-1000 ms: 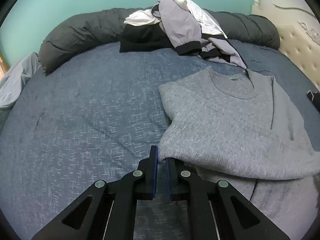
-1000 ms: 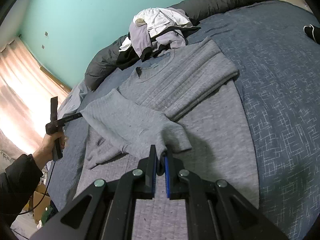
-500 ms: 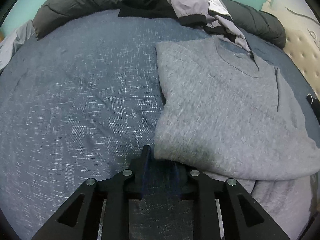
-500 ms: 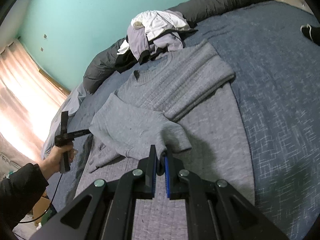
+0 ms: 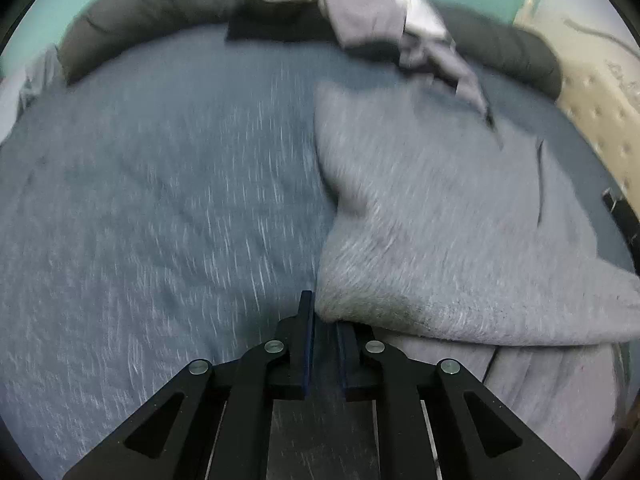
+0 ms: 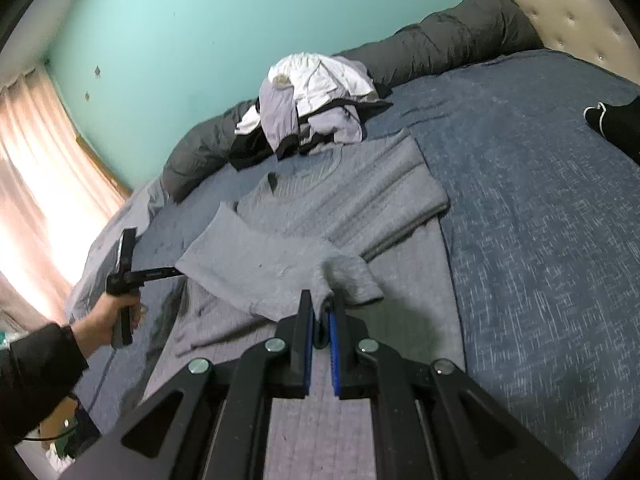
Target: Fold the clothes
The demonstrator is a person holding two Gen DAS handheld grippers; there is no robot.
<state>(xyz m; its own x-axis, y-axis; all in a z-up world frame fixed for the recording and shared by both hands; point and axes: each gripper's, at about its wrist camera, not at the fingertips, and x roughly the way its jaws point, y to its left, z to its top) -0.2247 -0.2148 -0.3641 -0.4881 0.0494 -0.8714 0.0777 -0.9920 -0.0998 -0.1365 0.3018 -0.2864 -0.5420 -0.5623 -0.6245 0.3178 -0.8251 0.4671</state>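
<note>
Teal wall (image 6: 192,40) behind; blue bedspread (image 5: 160,200) is carrying everything. I am running two tongs. Left tongs (image 5: 324,320) are pinching a corner of the grey sweater (image 5: 432,220), which is lying just ahead and right of them; that view is motion-blurred. Right tongs (image 6: 320,312) are clamping another bit of the same sweater's folded-over sleeve. Clothes pile (image 6: 316,100) is sitting well beyond both tongs, against the dark duvet roll (image 6: 460,40).

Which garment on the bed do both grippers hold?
The large grey knitted sweater, spread flat. The pile of white, lilac and black clothes behind it lies untouched against the dark rolled duvet.
</note>
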